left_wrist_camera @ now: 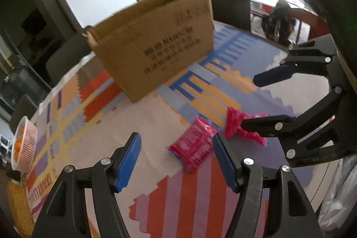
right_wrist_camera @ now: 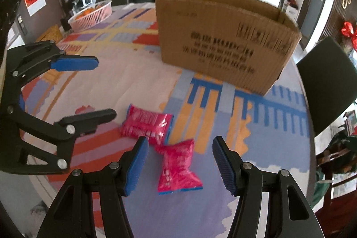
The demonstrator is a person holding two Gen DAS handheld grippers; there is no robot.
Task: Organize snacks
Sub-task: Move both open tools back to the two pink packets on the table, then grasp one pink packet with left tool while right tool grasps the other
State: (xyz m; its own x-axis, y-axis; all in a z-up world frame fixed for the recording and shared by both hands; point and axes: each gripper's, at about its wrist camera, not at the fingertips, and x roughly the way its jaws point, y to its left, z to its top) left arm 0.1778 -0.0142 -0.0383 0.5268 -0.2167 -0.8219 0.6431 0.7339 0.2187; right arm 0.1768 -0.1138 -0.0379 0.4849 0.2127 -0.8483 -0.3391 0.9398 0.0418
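Note:
Two pink snack packets lie side by side on the patterned tablecloth. In the left wrist view, one packet [left_wrist_camera: 194, 146] lies just ahead of my open left gripper [left_wrist_camera: 177, 162], close to its right finger. The other packet [left_wrist_camera: 242, 126] is partly hidden behind the lower finger of my right gripper [left_wrist_camera: 252, 102]. In the right wrist view, that packet [right_wrist_camera: 178, 166] shows in the gap of my open right gripper [right_wrist_camera: 179, 166], with neither pad touching it. The first packet [right_wrist_camera: 147, 124] lies farther off, near the open left gripper [right_wrist_camera: 106, 88]. An open cardboard box [right_wrist_camera: 223, 41] stands behind them.
The cardboard box [left_wrist_camera: 156, 44] sits mid-table on the round table [left_wrist_camera: 145, 126]. A pink basket of oranges [right_wrist_camera: 91, 12] stands at the table's far edge. Dark chairs [right_wrist_camera: 328, 81] ring the table. A dog [left_wrist_camera: 279, 23] stands beyond the far edge.

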